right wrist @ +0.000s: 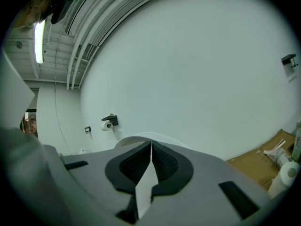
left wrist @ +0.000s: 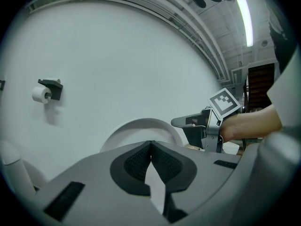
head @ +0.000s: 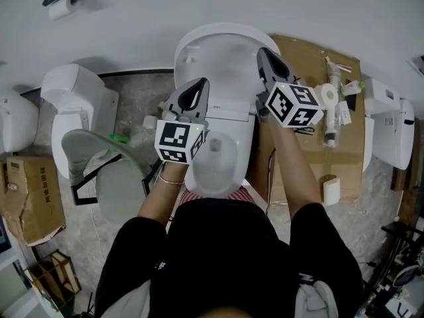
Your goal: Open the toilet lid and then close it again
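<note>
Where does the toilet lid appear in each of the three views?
Head view: toilet lid, top centre.
Left gripper view: white arc just above the jaws.
Right gripper view: thin white arc behind the jaws.
Shared landmark: toilet paper roll, left of the lid.

Two tools, the left tool [head: 199,88] and the right tool [head: 266,57]. One toilet lid [head: 218,48] at 12 o'clock. Three other white fixtures: near fixture [head: 73,101] and edge fixture [head: 13,121] at 9 o'clock, far fixture [head: 391,131] at 3. Two cardboard boxes: large box [head: 311,151] at 3 o'clock, small box [head: 30,207] at 8. Three white rolls: wall roll [head: 63,7] at 11 o'clock, upper roll [head: 329,95] at 2, lower roll [head: 331,191] at 4.
</note>
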`<state>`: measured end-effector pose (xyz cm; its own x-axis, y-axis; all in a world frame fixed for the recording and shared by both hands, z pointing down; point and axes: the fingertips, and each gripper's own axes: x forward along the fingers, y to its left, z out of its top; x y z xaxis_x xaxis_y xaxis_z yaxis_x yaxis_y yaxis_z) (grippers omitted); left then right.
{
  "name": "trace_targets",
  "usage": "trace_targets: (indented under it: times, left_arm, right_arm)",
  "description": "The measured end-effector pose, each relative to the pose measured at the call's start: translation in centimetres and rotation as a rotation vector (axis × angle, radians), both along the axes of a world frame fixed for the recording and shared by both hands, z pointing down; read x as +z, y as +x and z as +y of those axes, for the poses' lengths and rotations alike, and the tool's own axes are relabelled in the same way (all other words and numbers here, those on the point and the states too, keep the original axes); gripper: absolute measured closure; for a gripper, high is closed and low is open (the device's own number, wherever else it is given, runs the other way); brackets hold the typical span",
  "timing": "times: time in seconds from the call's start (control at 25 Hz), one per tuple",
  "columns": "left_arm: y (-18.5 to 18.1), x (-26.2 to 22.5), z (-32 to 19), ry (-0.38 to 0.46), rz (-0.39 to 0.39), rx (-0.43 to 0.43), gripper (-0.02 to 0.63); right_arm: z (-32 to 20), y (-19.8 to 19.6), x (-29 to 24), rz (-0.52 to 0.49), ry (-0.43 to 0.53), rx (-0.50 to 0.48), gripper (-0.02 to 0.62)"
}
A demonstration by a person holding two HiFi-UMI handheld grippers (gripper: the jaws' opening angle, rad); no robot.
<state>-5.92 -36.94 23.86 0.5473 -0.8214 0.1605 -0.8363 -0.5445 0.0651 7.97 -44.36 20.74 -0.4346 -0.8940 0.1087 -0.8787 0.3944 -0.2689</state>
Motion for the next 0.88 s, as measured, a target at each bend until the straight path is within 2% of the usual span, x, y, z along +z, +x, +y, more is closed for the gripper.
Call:
trace_targets:
  times: [0.88]
  left_arm:
    - [3.2, -5.6, 2.4, 0.112, -0.023, 0.110, 0.602]
  right_arm:
    - [8.0, 1.4, -4.5, -0.011, 0.071, -0.013, 0.574]
